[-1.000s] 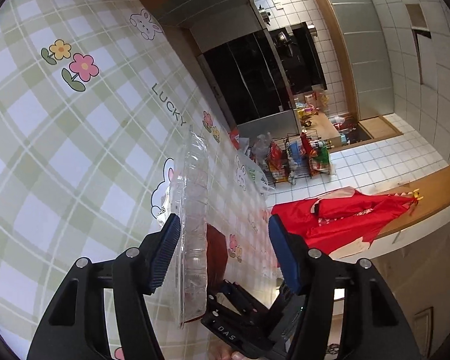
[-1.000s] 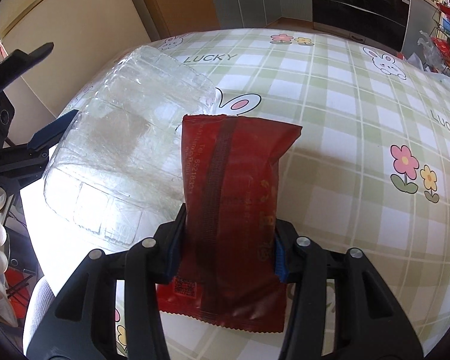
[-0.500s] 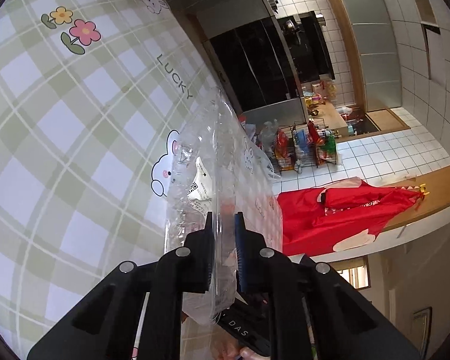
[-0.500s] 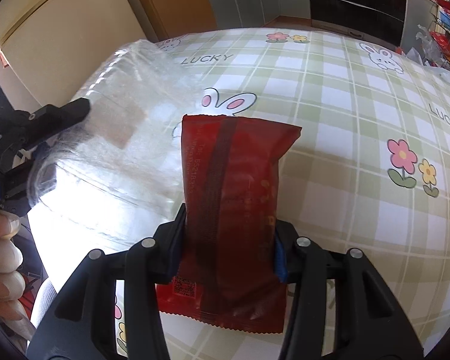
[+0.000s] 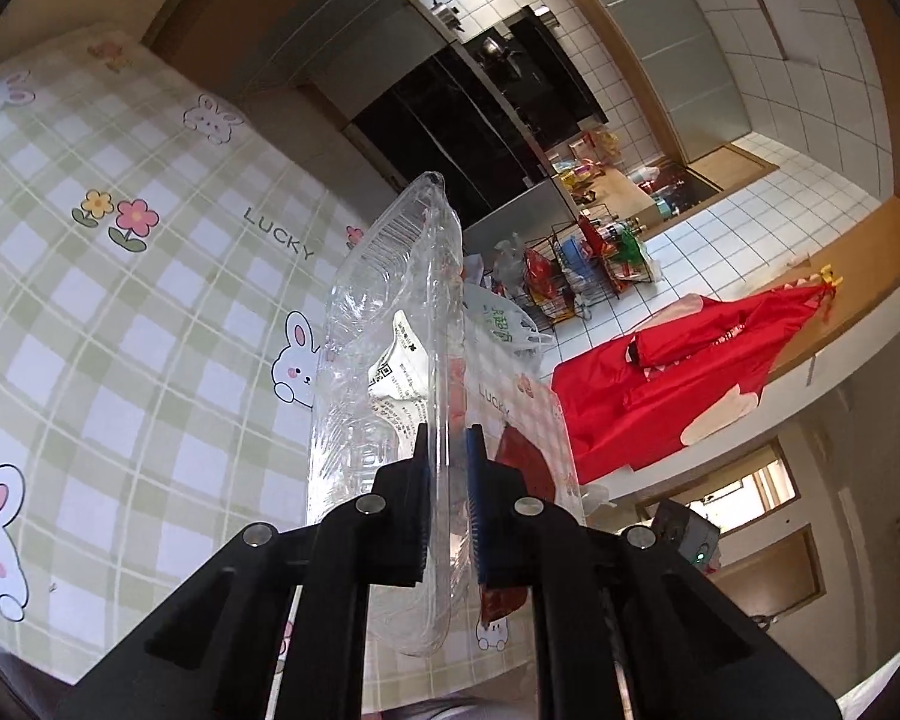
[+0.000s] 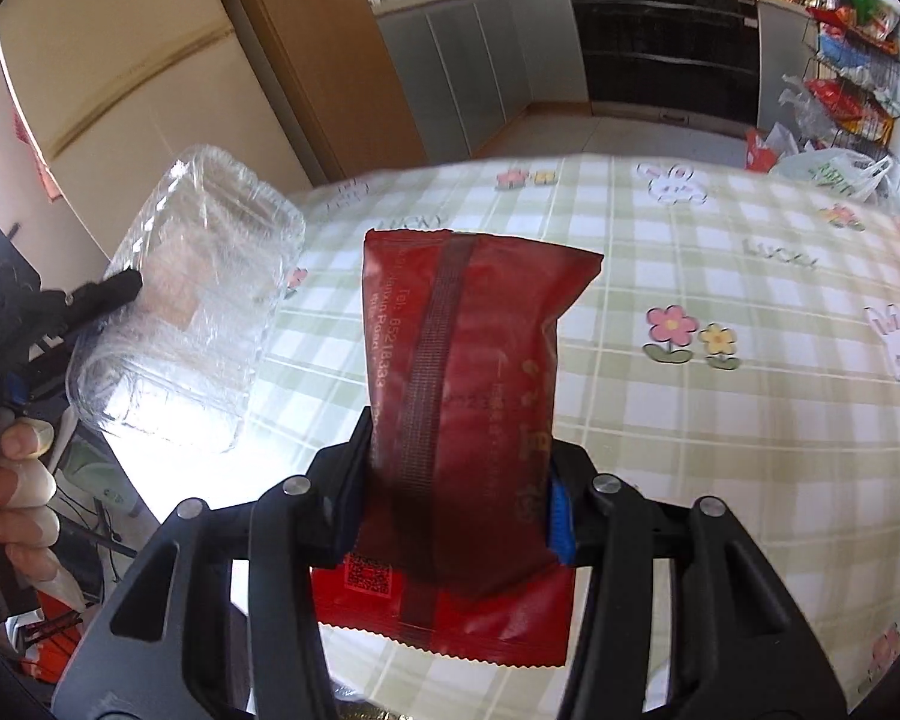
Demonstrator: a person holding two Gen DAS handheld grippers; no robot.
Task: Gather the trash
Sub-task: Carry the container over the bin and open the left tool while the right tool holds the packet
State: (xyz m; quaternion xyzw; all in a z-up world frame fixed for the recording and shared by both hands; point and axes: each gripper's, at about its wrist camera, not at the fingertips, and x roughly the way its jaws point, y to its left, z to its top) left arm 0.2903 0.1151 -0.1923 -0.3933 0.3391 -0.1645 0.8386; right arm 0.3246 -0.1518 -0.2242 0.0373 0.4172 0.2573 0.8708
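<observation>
Lifted off the counter since a second ago, the clear plastic container hangs clamped in the left tool. Right tool grips the red snack wrapper, raised above the counter.

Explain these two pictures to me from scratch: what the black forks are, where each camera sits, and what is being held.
No robot here: a person carries a two-fingered tool in each hand, and a fisheye camera on each looks forward along its fingers.

The left view shows the left hand-held gripper shut on a clear plastic clamshell container, seen edge-on. The right view shows the right hand-held gripper shut on a red snack wrapper. The container appears there too, at left, beside the person's fingers.

Below both lies a table with a green checked tablecloth printed with rabbits and flowers.
</observation>
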